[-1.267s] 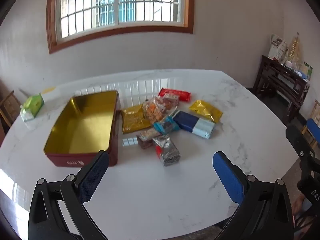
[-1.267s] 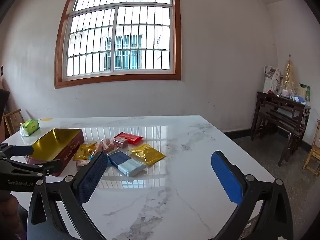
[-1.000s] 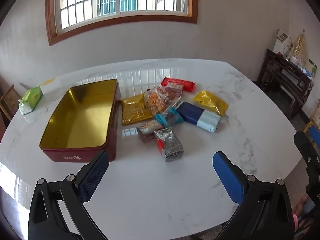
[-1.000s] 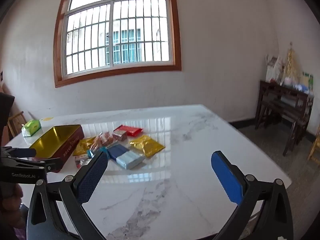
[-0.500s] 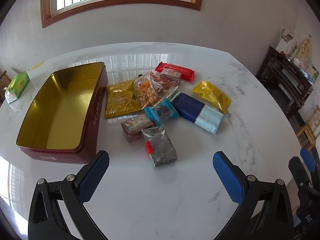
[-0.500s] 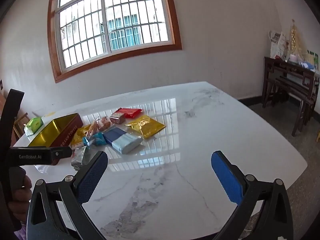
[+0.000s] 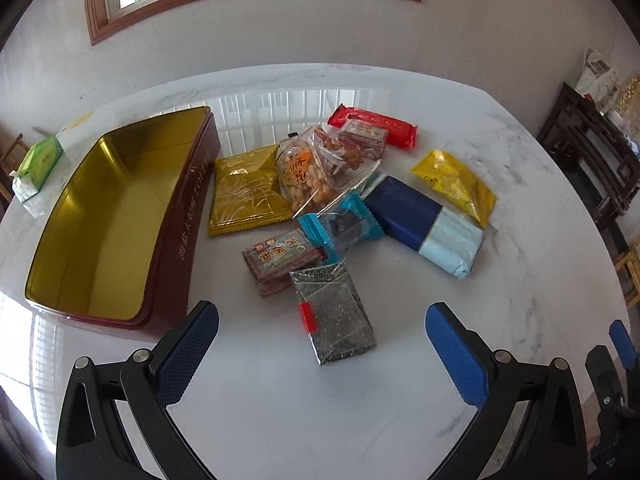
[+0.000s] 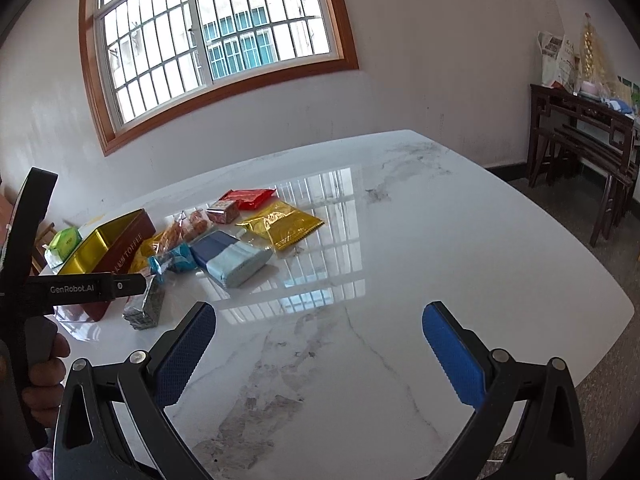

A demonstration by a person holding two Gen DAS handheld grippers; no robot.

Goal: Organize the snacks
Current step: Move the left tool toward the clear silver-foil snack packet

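Closer now, left gripper jaws wide above silver packet, long axis seemingly pointing away toward window.

Black tool frames; blue textured pads; silver screws

A lived-in home, probably a dining room: a white marble bench strewn with packaged snacks, a wood-framed barred window in a plain white wall, and a dark carved side table holding papers and what may be an ornament.
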